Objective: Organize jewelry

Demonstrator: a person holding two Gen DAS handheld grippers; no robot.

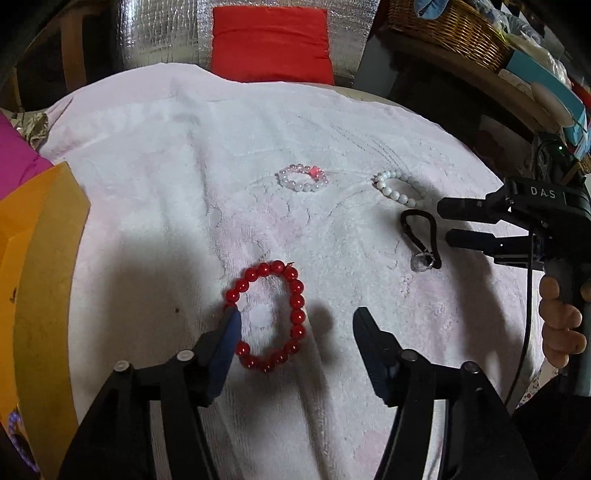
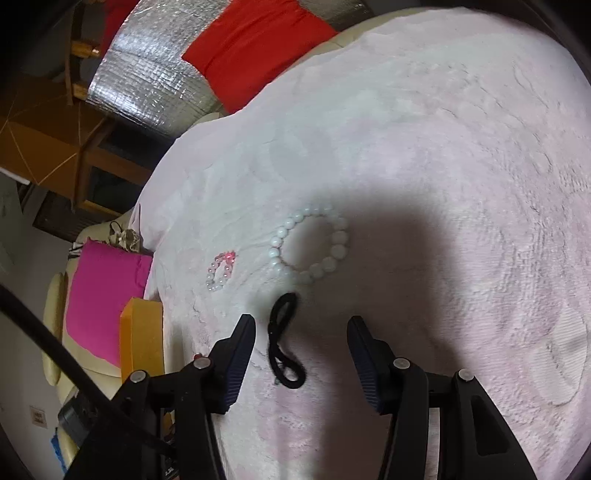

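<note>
A red bead bracelet [image 1: 271, 315] lies on the pale pink towel [image 1: 184, 184]. My left gripper [image 1: 295, 321] is open around it, left finger [image 1: 225, 343] over its left side. Farther off lie a small clear bead bracelet with a pink bead [image 1: 303, 178], a white bead bracelet [image 1: 395, 189] and a black cord with a clear pendant [image 1: 423, 240]. My right gripper [image 2: 301, 328] is open over the black cord [image 2: 284, 343]; it also shows in the left wrist view [image 1: 443, 221]. The white bracelet [image 2: 314, 247] and small clear bracelet [image 2: 221, 271] lie beyond it.
An orange box [image 1: 40, 277] stands at the towel's left edge, also in the right wrist view [image 2: 142, 339], with a magenta cloth [image 2: 103, 295] beside it. A red cushion [image 1: 269, 40] and silver foil [image 2: 147, 85] are behind. A wicker basket [image 1: 450, 29] sits on a shelf at right.
</note>
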